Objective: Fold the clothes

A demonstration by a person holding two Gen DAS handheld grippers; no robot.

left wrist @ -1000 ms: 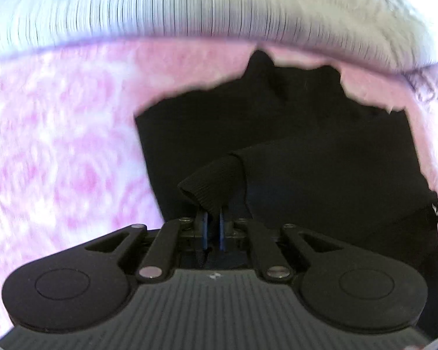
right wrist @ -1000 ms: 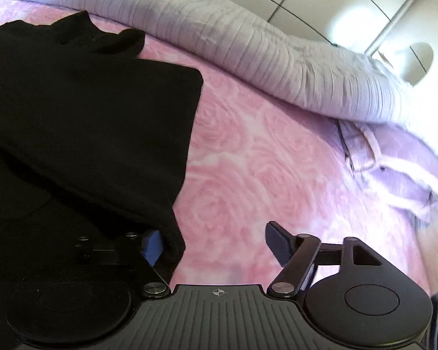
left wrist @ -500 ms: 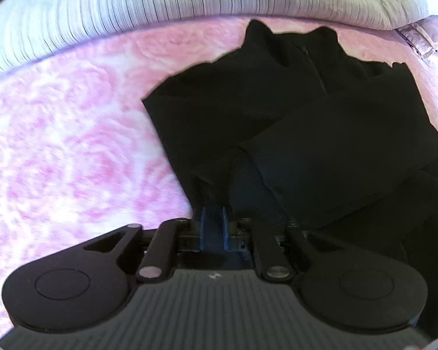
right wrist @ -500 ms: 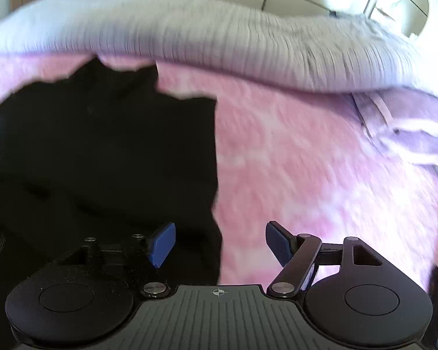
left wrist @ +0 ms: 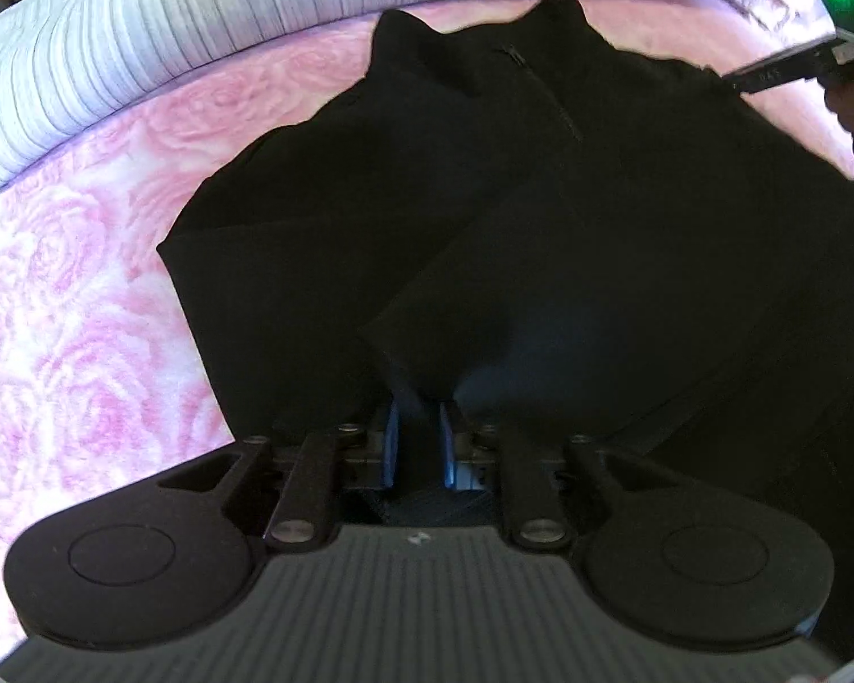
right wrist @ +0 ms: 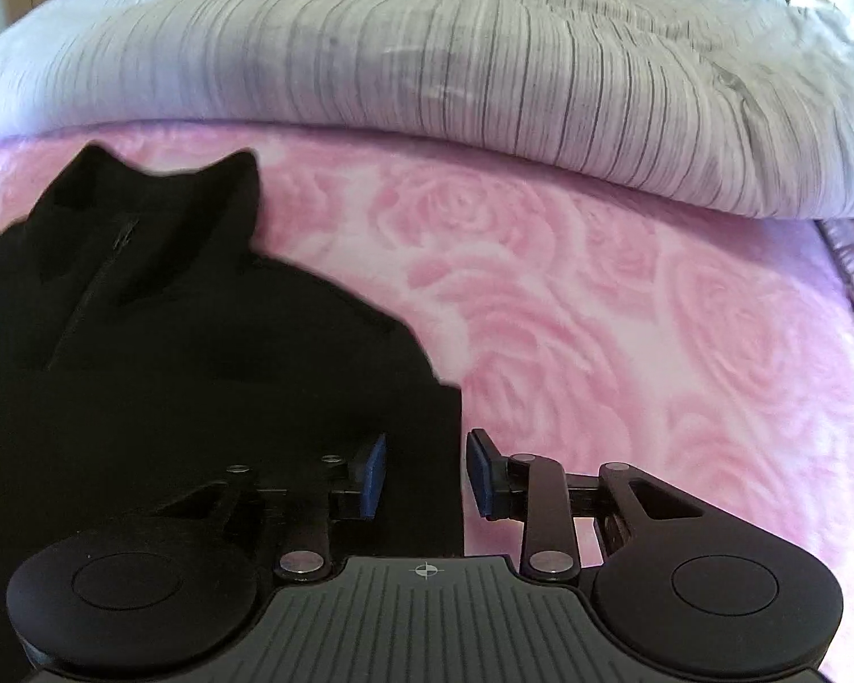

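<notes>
Black garment, matte knit, zip collar with two pointed tips, lies on pink rose-embossed bedspread; its sleeves are folded in over the body. Long axis runs away from both cameras, collar toward the ribbed white-grey duvet rolled along the far side. Left gripper: blue pads nearly together, pinching a fold of the black fabric. Right gripper: jaws parted, straddling the garment's right edge without pinching it; left pad over cloth, right pad over bedspread. Wide bare bedspread right of the garment; more to its left. In the left wrist view, the right gripper shows at top right.
</notes>
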